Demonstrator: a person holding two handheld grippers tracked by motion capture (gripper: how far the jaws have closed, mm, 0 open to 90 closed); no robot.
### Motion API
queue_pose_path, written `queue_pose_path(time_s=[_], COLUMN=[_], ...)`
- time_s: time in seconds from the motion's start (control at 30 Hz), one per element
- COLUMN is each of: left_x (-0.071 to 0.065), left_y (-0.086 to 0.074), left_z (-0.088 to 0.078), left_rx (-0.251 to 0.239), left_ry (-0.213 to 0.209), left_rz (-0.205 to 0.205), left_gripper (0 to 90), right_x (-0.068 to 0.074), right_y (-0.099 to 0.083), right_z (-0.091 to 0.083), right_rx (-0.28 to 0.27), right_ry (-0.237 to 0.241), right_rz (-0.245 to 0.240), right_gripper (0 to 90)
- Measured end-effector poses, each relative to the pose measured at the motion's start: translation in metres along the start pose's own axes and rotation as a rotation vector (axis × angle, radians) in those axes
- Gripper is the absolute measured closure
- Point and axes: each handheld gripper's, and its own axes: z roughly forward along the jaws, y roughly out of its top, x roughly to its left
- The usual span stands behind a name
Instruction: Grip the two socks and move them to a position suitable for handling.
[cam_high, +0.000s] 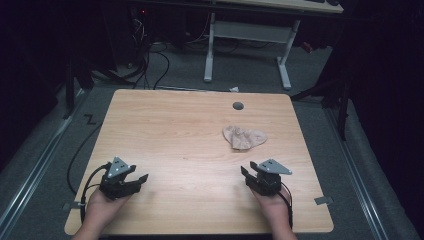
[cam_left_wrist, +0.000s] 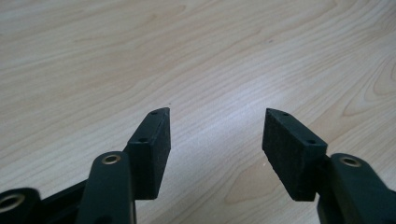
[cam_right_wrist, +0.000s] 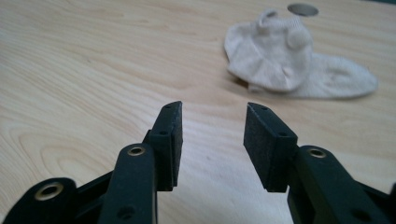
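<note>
Dim, dark-edged high view; table (cam_high: 200, 140) glares softly, near jaws blurred.

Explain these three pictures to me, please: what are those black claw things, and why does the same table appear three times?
No robot here: a person holds a hand-operated gripper in each hand. The high view looks down on the wooden table, with the left gripper and the right gripper near its front edge. The other two pictures come from cameras riding on each gripper, looking along its black jaws. Both stand open and hold nothing. A crumpled beige sock lies ahead of the right gripper, near a round grey cable hole.
</note>
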Motion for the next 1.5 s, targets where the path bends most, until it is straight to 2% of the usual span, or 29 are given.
queue_pose_path(time_s=[0.03, 0.07, 0.1, 0.17, 0.2, 0.27, 0.33, 0.37, 0.6, 0.83, 0.97, 1.1, 1.17, 1.3, 1.4, 1.43, 1.5], left_x=[-0.002, -0.002, -0.004, -0.005, -0.005, -0.005, -0.003, -0.003, 0.000, 0.004, 0.004, 0.002, 0.002, 0.002, 0.002, 0.001, 0.001], left_y=[0.000, 0.000, -0.002, -0.003, -0.003, -0.003, -0.002, -0.003, -0.002, 0.002, 0.005, 0.007, 0.007, 0.007, 0.007, 0.006, 0.005], left_z=[0.001, 0.001, 0.003, 0.005, 0.007, 0.008, 0.008, 0.008, 0.009, 0.014, 0.017, 0.019, 0.020, 0.020, 0.019, 0.018, 0.017], left_rx=[0.002, 0.002, 0.015, 0.021, 0.033, 0.031, 0.027, 0.024, 0.026, 0.028, 0.017, 0.021, 0.021, 0.021, 0.018, 0.010, 0.001], left_ry=[0.000, 0.000, 0.006, 0.008, 0.006, 0.006, 0.005, 0.005, 0.004, 0.002, -0.007, -0.009, -0.015, -0.037, -0.052, -0.052, -0.052], left_rz=[0.013, 0.013, 0.036, 0.047, 0.052, 0.052, 0.047, 0.043, 0.036, 0.043, 0.027, 0.037, 0.036, 0.021, 0.026, 0.027, 0.032], left_gripper=[41.8, 41.7, 41.7, 41.5, 41.1, 40.6, 40.2, 40.2, 40.3, 40.5, 41.3, 41.3, 41.4, 41.8, 40.5, 40.2, 40.0], right_x=[0.002, 0.002, 0.001, -0.001, -0.007, -0.009, -0.015, -0.021, -0.035, -0.046, -0.048, -0.052, -0.057, -0.067, -0.073, -0.075, -0.077], right_y=[0.009, 0.009, 0.015, 0.017, 0.021, 0.022, 0.026, 0.029, 0.038, 0.039, 0.042, 0.045, 0.045, 0.048, 0.049, 0.050, 0.051], right_z=[0.004, 0.004, 0.011, 0.014, 0.023, 0.026, 0.032, 0.038, 0.056, 0.063, 0.063, 0.063, 0.064, 0.077, 0.085, 0.089, 0.094], right_rx=[0.007, 0.007, 0.021, 0.025, 0.051, 0.059, 0.064, 0.076, 0.106, 0.103, 0.105, 0.108, 0.104, 0.126, 0.115, 0.126, 0.134], right_ry=[-0.002, -0.002, -0.007, -0.008, -0.011, -0.015, -0.033, -0.053, -0.075, -0.069, -0.073, -0.082, -0.082, -0.070, -0.068, -0.068, -0.081], right_rz=[-0.005, -0.005, -0.012, -0.012, 0.003, 0.012, 0.007, 0.018, 0.046, 0.070, 0.049, 0.047, 0.061, 0.091, 0.121, 0.130, 0.123], right_gripper=[56.9, 56.9, 56.7, 56.8, 56.8, 56.8, 57.2, 57.5, 61.9, 63.5, 63.4, 62.7, 62.4, 60.3, 57.4, 56.3, 56.3])
